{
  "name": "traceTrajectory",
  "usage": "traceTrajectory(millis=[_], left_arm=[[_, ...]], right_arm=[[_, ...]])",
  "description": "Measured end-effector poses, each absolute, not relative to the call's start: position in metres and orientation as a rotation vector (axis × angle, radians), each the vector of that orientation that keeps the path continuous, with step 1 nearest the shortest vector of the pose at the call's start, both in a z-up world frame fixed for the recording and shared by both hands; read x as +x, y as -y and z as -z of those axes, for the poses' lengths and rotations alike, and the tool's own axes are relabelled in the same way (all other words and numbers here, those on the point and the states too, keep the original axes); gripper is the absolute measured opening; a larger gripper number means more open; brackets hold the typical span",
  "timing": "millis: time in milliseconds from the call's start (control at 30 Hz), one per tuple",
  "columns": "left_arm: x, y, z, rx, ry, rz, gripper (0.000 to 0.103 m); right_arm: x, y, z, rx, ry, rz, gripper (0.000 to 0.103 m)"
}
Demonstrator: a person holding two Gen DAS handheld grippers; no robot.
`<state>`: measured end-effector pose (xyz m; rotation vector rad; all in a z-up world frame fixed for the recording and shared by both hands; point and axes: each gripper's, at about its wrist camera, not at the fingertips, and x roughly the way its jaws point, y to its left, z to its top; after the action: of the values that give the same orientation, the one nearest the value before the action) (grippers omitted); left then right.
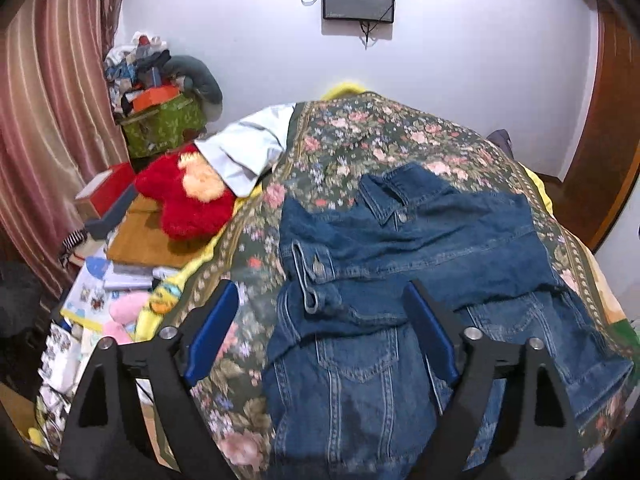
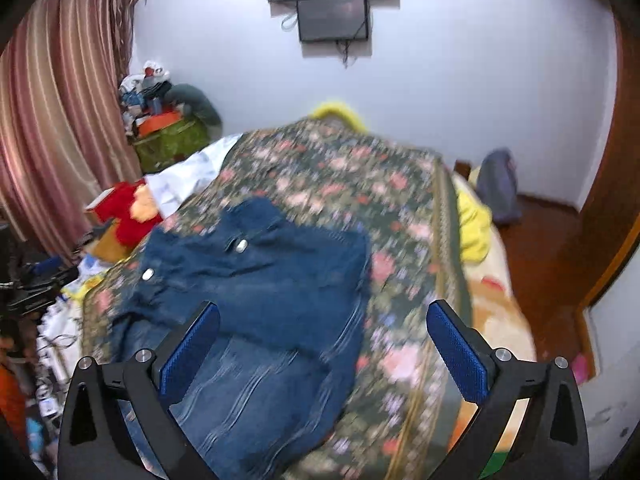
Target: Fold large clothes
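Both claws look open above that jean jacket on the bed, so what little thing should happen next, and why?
Probably lower both open grippers, left and right, to the denim jacket's near hem for another fold: neither holds anything, and the jacket lies only partly folded on the floral bedspread.

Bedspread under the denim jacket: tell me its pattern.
Dark green bedspread with pink floral print; sharpest in the left wrist view.

Both the left gripper (image 1: 320,320) and right gripper (image 2: 322,340) tilt downward, jaws spread wide, empty.
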<state>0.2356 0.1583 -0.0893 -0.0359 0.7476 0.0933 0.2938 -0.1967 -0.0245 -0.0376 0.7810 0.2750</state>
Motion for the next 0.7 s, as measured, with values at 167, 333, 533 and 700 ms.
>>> traceTrajectory(millis=[167,333,533,700], left_arm=[[0.221,-0.17,0.131,-0.066,-0.854,-0.1,0.088],[0.208,-0.187,0.186,-0.106,-1.004,-0.129,0.088],[0.183,-0.203,0.236,-0.163,-1.119,-0.17,0.088],[0.169,-0.212,0.267,-0.267,-1.189,-0.168,0.086]], right_arm=[[0.274,0.199,0.064,0.032,-0.924,-0.301,0.103],[0.258,0.204,0.113,0.116,-1.063,-0.296,0.103],[0.239,0.202,0.146,0.194,-1.153,-0.316,0.1],[0.227,0.195,0.155,0.224,-1.176,-0.347,0.085]])
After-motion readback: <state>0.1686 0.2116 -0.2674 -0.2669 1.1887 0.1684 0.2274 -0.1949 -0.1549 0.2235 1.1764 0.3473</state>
